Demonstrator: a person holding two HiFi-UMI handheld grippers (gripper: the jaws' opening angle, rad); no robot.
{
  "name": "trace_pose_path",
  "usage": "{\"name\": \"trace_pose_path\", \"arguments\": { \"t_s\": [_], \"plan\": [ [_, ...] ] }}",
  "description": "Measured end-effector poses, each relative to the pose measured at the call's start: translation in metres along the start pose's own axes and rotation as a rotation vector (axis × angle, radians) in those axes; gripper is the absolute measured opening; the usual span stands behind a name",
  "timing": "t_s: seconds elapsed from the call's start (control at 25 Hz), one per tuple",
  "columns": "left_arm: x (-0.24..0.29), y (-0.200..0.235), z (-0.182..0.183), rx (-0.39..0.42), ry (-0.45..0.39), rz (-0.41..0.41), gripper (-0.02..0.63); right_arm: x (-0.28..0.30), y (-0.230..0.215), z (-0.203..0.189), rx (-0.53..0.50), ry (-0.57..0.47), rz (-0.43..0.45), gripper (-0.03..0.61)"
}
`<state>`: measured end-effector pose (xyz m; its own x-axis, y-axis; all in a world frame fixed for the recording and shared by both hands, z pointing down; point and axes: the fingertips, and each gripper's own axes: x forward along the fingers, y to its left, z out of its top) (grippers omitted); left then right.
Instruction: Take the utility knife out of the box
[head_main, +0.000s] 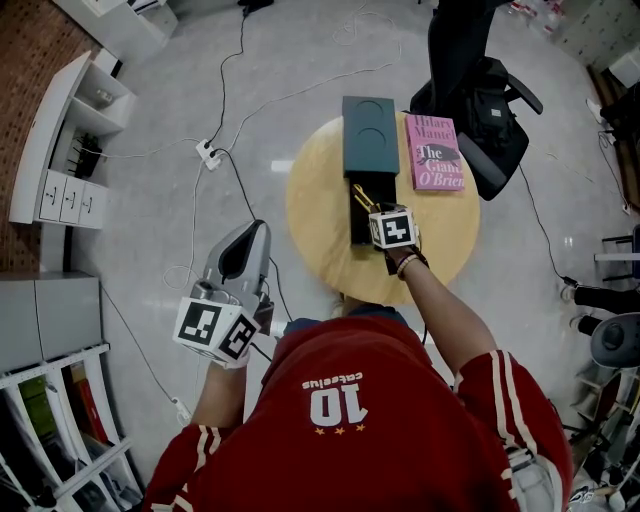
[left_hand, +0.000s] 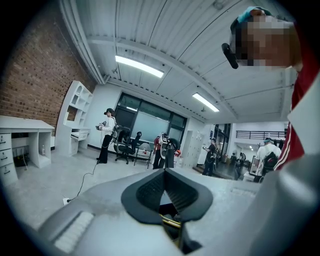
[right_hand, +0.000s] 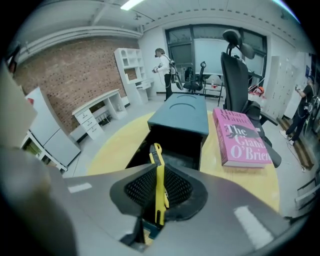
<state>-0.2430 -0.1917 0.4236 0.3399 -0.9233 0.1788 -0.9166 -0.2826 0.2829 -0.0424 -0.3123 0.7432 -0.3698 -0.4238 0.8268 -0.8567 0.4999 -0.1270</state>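
The right hand-held gripper (right_hand: 159, 189) grips the yellow utility knife (right_hand: 157, 162) between its two black pads. The jaws stand narrow, and the knife is pinched edge-on with its far end poking out past the pads. In the head view this hand-held gripper (head_main: 364, 203) reaches down over the round wooden table (head_main: 318, 225), and the knife (head_main: 358, 194) sits right above the open black tray (head_main: 360, 228) of the dark teal box (head_main: 367, 135). I cannot tell whether the knife's lower end has cleared the tray. A pink book (head_main: 434, 152) lies just beside the box on the table, and a black office chair (head_main: 488, 105) stands behind it.

The left hand-held gripper (head_main: 256, 232) is well away from the table, over the grey floor (head_main: 160, 200) at the person's left side. Its own view shows the jaws (left_hand: 165, 181) closed together with nothing between them, pointing into the room.
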Motion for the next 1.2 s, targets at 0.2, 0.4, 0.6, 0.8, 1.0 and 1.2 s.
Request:
{"name": "trace_pose_path", "arguments": {
  "t_s": [0.2,0.4,0.6,0.8,1.0,1.2],
  "plan": [
    [-0.008,-0.007,-0.001,0.008,-0.009,-0.01,0.004,-0.025,0.004,0.014,-0.033,-0.115,-0.005,0.046],
    [-0.016,-0.02,-0.003,0.029,-0.02,-0.034,0.004,-0.053,0.011,0.021,-0.066,-0.186,-0.001,0.046],
    [-0.025,-0.034,-0.004,0.029,-0.032,-0.045,0.003,-0.09,0.018,0.036,-0.096,-0.277,-0.006,0.046],
    [-0.034,-0.048,-0.009,0.043,-0.042,-0.073,0.004,-0.145,0.03,0.057,-0.138,-0.404,-0.007,0.046],
    [-0.038,-0.064,-0.012,0.048,-0.051,-0.109,0.003,-0.208,0.043,0.067,-0.152,-0.523,0.009,0.046],
    [-0.041,-0.08,-0.012,0.055,-0.056,-0.148,0.003,-0.276,0.061,0.07,-0.147,-0.627,0.032,0.046]
  ]
}}
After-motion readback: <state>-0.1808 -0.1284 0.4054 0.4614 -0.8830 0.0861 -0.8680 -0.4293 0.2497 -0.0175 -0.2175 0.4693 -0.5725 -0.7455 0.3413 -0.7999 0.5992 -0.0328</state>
